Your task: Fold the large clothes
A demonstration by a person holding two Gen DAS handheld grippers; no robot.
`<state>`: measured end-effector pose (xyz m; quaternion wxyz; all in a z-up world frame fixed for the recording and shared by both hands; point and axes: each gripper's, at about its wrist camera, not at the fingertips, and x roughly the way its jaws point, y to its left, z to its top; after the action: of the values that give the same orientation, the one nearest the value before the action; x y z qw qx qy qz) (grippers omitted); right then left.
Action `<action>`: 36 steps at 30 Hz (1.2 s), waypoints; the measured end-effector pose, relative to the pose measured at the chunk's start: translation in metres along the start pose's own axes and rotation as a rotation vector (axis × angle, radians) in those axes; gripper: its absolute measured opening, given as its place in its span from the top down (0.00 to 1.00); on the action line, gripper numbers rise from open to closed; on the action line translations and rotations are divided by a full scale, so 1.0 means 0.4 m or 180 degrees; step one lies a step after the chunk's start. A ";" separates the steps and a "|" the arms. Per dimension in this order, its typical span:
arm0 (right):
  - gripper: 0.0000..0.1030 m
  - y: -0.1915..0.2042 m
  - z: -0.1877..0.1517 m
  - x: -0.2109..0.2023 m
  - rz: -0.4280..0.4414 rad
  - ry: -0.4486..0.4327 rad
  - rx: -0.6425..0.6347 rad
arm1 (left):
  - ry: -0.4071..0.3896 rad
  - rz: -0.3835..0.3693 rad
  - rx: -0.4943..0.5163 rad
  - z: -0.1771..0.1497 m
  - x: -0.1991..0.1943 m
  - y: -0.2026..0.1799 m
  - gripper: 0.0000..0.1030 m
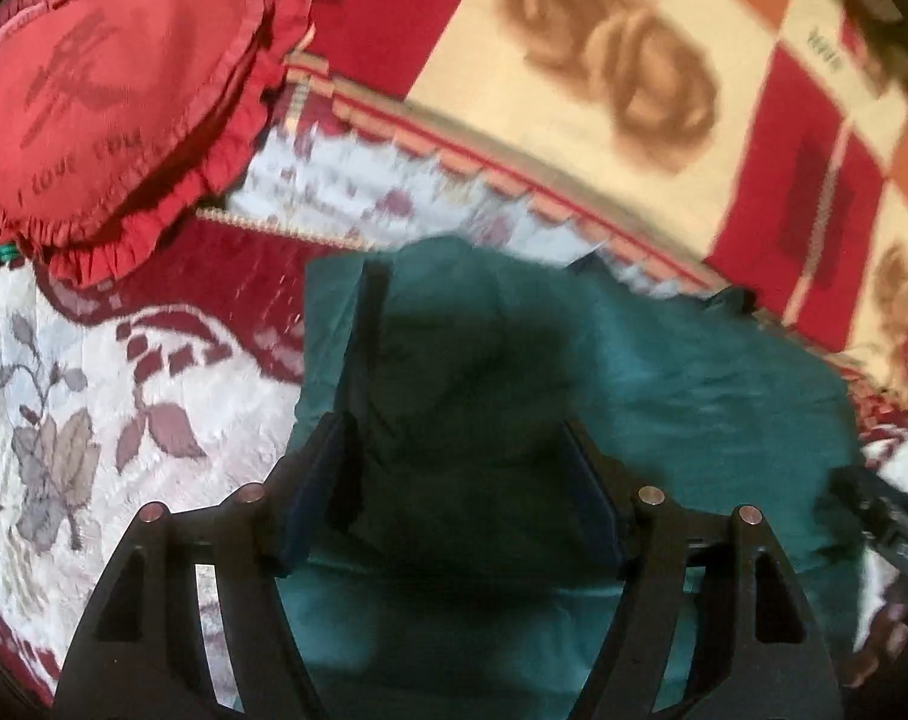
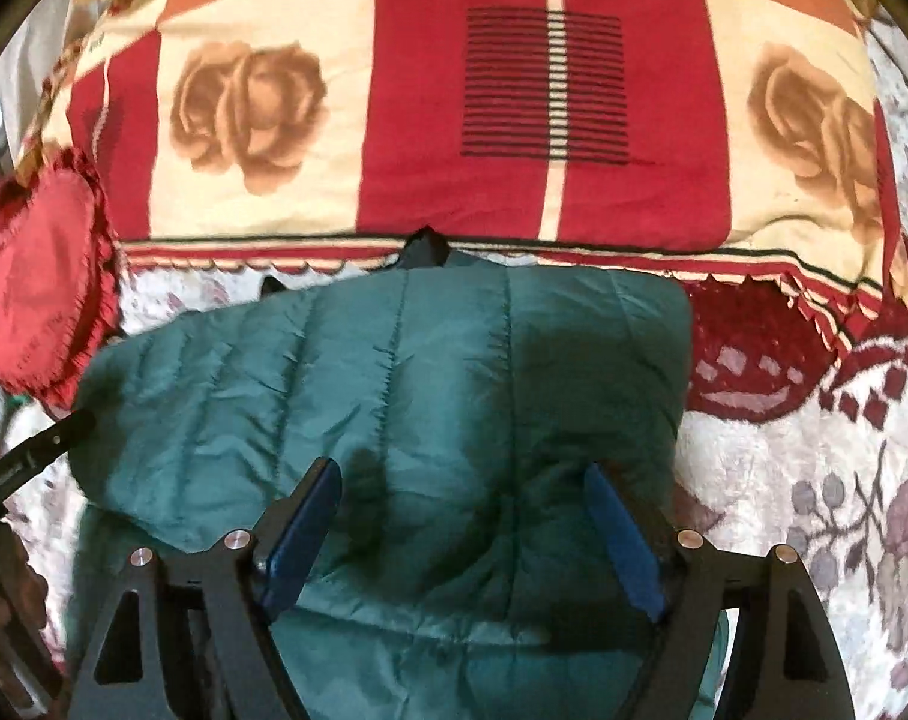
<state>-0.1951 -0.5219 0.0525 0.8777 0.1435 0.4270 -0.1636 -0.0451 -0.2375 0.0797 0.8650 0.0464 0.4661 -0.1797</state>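
Observation:
A green quilted jacket (image 2: pixel 357 384) lies folded into a compact bundle on the bed; it also shows in the left wrist view (image 1: pixel 664 372). My left gripper (image 1: pixel 454 426) hovers open over the jacket's left part, nothing between its blue pads. My right gripper (image 2: pixel 463 474) hovers open over the jacket's near edge, also empty. The left gripper's body (image 2: pixel 27 462) shows at the left edge of the right wrist view, and the right gripper's body (image 1: pixel 886 522) at the right edge of the left wrist view.
The bed has a white and maroon floral cover (image 1: pixel 93 396). A folded red, cream and orange blanket with rose prints (image 2: pixel 550 120) lies just beyond the jacket. A red heart-shaped frilled cushion (image 1: pixel 111 90) sits at the left, also in the right wrist view (image 2: pixel 33 282).

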 end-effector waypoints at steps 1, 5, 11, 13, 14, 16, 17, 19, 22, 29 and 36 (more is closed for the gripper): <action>0.21 0.006 0.000 0.015 -0.0082 0.0008 -0.0084 | 0.0050 0.0062 0.0033 -0.007 0.025 -0.001 0.31; 0.19 0.007 -0.004 0.064 -0.0158 -0.0003 -0.0212 | 0.0012 0.0077 0.0081 -0.019 0.063 0.002 0.26; 0.17 -0.003 0.006 0.037 -0.0144 0.0021 -0.0136 | 0.0026 0.0139 0.0162 -0.021 0.064 -0.006 0.25; 0.17 -0.004 -0.001 -0.013 -0.0056 -0.0080 -0.0078 | 0.0026 0.0135 0.0170 -0.020 0.063 -0.005 0.25; 0.17 -0.004 -0.003 -0.032 -0.0002 -0.0106 -0.0036 | 0.0028 0.0131 0.0166 -0.020 0.064 -0.004 0.25; 0.17 -0.006 -0.010 -0.056 0.0081 -0.0161 0.0040 | 0.0028 0.0134 0.0162 -0.017 0.066 -0.003 0.25; 0.17 -0.004 -0.013 -0.059 0.0107 -0.0176 0.0060 | 0.0022 0.0144 0.0166 -0.019 0.067 -0.005 0.25; 0.17 0.009 -0.016 -0.044 0.0073 -0.0142 0.0036 | 0.0011 0.0165 0.0186 -0.024 0.070 -0.010 0.25; 0.17 0.031 -0.033 0.026 -0.0218 0.0057 -0.0114 | 0.0007 0.0156 0.0198 -0.030 0.074 -0.011 0.25; 0.01 0.005 -0.034 0.064 -0.0185 0.0338 0.0037 | 0.0138 0.0011 0.0184 -0.030 0.083 0.000 0.21; 0.04 -0.006 -0.074 -0.095 -0.0070 0.0019 0.0097 | 0.0066 0.0015 0.0172 -0.070 -0.029 0.031 0.21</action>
<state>-0.2391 -0.5061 0.0647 0.8723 0.1526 0.4285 -0.1793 -0.0688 -0.2159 0.0725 0.8590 0.0728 0.4700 -0.1898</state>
